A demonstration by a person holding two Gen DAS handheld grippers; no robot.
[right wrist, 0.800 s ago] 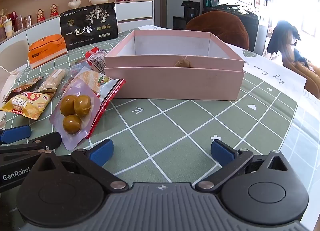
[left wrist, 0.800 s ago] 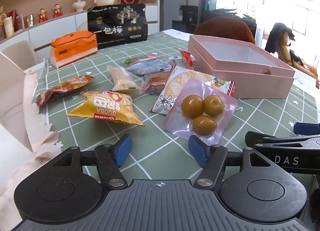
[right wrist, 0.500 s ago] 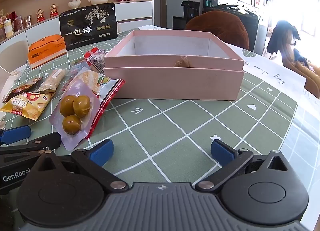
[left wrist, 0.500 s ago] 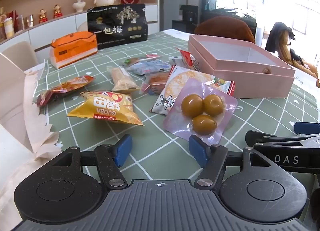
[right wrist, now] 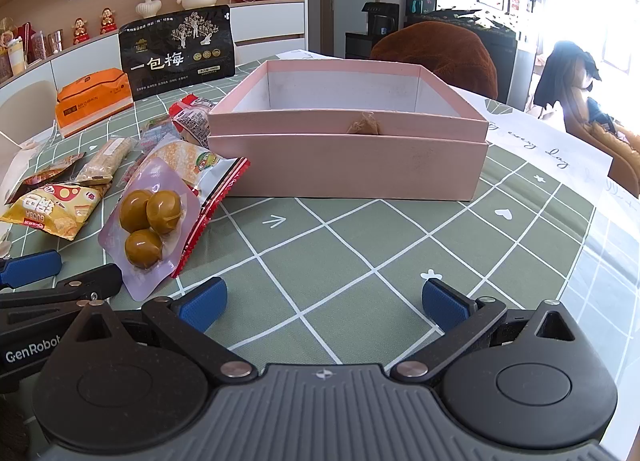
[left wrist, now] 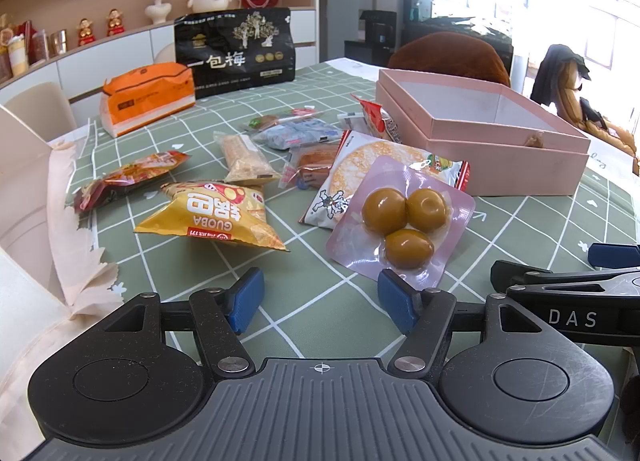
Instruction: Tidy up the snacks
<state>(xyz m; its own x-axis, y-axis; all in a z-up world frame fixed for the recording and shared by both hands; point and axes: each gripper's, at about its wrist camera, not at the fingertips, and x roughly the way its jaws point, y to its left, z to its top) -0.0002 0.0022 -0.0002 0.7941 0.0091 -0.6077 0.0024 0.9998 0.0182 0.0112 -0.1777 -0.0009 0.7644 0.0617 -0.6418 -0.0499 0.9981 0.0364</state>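
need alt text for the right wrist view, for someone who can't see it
An open right gripper hovers low over a green checked tablecloth, facing an open pink box. To its left lie scattered snacks, nearest a pink pack of three brown eggs overlapping a rice cracker packet, with the left gripper at the edge.

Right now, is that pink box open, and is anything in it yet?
Open: the pink box has no lid on, and its pale inner walls show. No snack shows inside, though its floor is hidden behind the front wall.

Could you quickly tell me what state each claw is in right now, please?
Left claw: open, holding nothing.
Right claw: open, holding nothing.
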